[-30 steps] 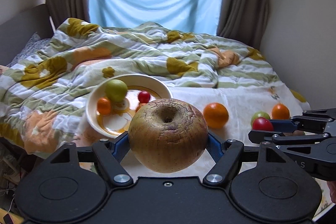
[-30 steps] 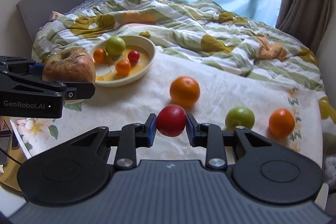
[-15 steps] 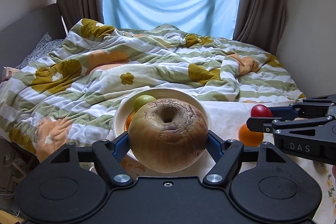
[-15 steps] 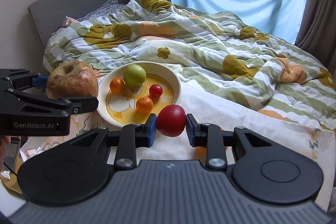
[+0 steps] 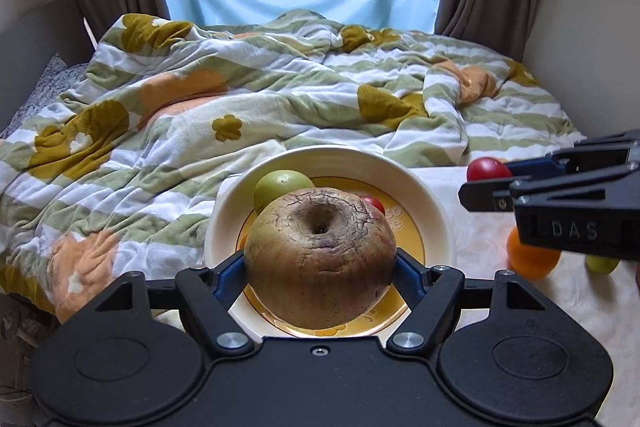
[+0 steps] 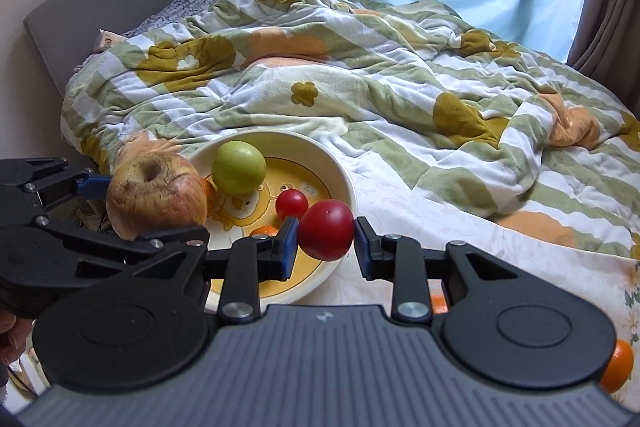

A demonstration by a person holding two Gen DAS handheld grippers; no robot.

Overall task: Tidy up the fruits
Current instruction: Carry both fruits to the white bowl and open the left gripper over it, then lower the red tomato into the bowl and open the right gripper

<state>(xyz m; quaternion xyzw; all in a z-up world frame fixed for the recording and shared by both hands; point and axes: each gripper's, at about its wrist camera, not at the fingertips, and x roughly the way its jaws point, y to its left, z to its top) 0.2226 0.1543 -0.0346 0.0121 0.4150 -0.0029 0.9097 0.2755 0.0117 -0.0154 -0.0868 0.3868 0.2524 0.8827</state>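
Observation:
My left gripper (image 5: 320, 269) is shut on a large wrinkled brown apple (image 5: 320, 259) and holds it over the cream bowl (image 5: 436, 215). The bowl holds a green fruit (image 5: 280, 183) and a small red fruit (image 5: 374, 203). My right gripper (image 6: 325, 241) is shut on a red fruit (image 6: 326, 229) above the bowl's near right rim (image 6: 344, 179). In the right wrist view the bowl shows the green fruit (image 6: 239, 167), a small red fruit (image 6: 292, 203) and a small orange one (image 6: 266, 230). The apple (image 6: 156, 197) hangs over the bowl's left side.
A rumpled floral quilt (image 5: 260, 91) covers the bed behind the bowl. An orange (image 5: 530, 259) and a green fruit (image 5: 600, 264) lie on the white sheet at the right. Another orange (image 6: 618, 365) lies near the right edge. A grey headboard (image 6: 100, 3) stands at the left.
Both grippers have moved closer to the bowl with their fruits. The apple now hangs over the bowl and the red fruit is over its rim.

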